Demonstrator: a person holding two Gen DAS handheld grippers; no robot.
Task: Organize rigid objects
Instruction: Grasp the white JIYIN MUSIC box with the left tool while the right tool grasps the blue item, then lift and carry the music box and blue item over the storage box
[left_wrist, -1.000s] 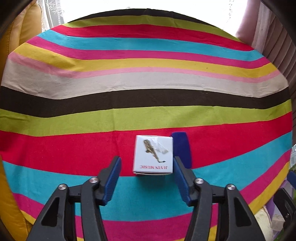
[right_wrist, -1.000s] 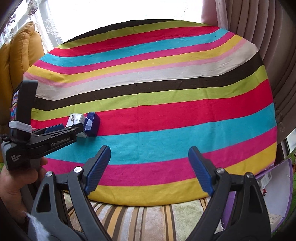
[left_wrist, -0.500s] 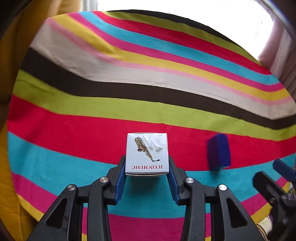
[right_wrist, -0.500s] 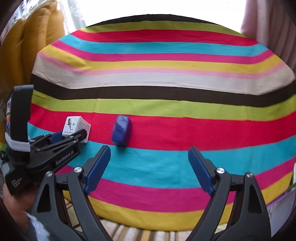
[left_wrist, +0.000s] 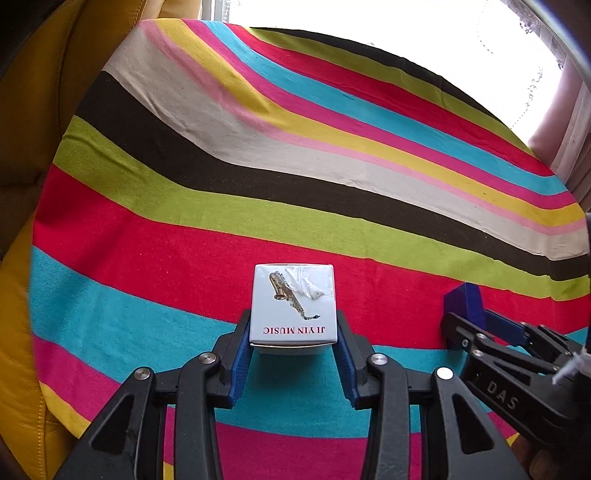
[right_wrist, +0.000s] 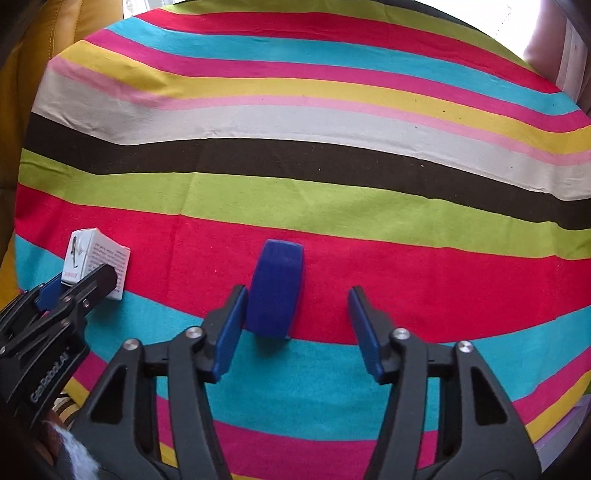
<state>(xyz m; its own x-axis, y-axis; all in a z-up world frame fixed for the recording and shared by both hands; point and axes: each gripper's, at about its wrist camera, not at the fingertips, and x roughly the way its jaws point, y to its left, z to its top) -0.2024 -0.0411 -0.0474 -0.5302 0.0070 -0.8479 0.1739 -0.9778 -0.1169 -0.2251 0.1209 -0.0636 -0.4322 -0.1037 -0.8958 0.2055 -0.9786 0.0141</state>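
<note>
A white box (left_wrist: 293, 306) printed with a saxophone and "JI YIN MUSIC" sits between the pads of my left gripper (left_wrist: 292, 334), which is shut on it. It also shows in the right wrist view (right_wrist: 96, 258), held by the left gripper (right_wrist: 79, 284). A blue block (right_wrist: 275, 288) stands on the striped cloth between the open fingers of my right gripper (right_wrist: 297, 321), close to the left pad. In the left wrist view the blue block (left_wrist: 464, 301) is at the right with the right gripper (left_wrist: 480, 332) around it.
A round table under a striped cloth (left_wrist: 295, 184) fills both views. A yellow leather seat (left_wrist: 44, 110) stands at the left. Pink curtains (left_wrist: 565, 140) hang at the far right by a bright window.
My left gripper closed on the white box and carried it left, away from the blue block. My right gripper moved in until its open fingers straddle the blue block.
</note>
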